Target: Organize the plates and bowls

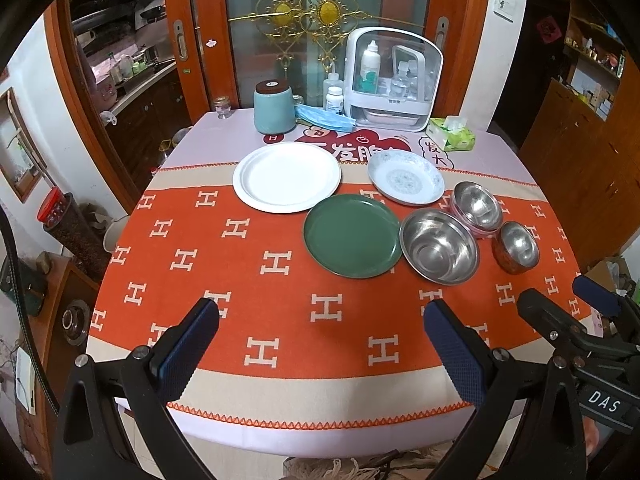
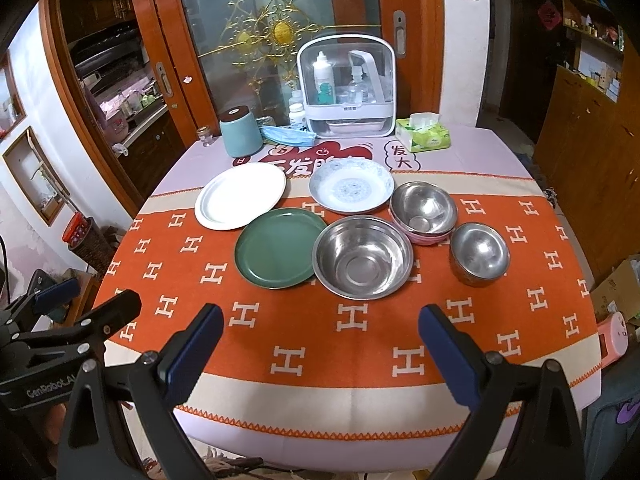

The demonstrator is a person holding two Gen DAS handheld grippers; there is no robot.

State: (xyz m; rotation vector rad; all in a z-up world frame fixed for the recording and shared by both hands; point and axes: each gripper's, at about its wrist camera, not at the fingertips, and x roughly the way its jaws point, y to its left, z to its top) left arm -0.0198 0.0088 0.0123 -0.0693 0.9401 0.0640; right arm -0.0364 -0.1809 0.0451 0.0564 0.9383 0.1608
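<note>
Plates and bowls are spread across the middle of the counter (image 1: 280, 432), which is covered by an orange cloth (image 1: 240, 264) patterned with pale H shapes. From left to right, 3 plates are seen first: a large white plate (image 1: 286, 177) at the far left, a green plate (image 1: 352, 236) just beside it and nearer the camera, and a patterned shallow plate (image 1: 405, 176) behind the green one. Next, a large steel bowl (image 1: 439, 245) is set close against the green plate's right rim (whether they touch cannot be told). Behind it to the right, a steel bowl nested in a pink bowl (image 1: 477, 208) is placed, and a small steel bowl (image 1: 516, 246) stands furthest right, slightly apart.

Along the back edge a teal canister (image 1: 273, 109), a blue face mask (image 1: 325, 121), a white storage case (image 1: 394, 76) holding bottles, and a green tissue pack (image 1: 452, 134) are lined up.

The left gripper (image 1: 322, 344) is held released, its blue-padded fingers wide apart above the bare cloth at the near edge, with nothing between them. The right gripper (image 2: 320, 344) is likewise held spread wide and empty, hovering over the near edge in front of the large steel bowl. Each gripper is visible at the margin of the other's view, side by side.
</note>
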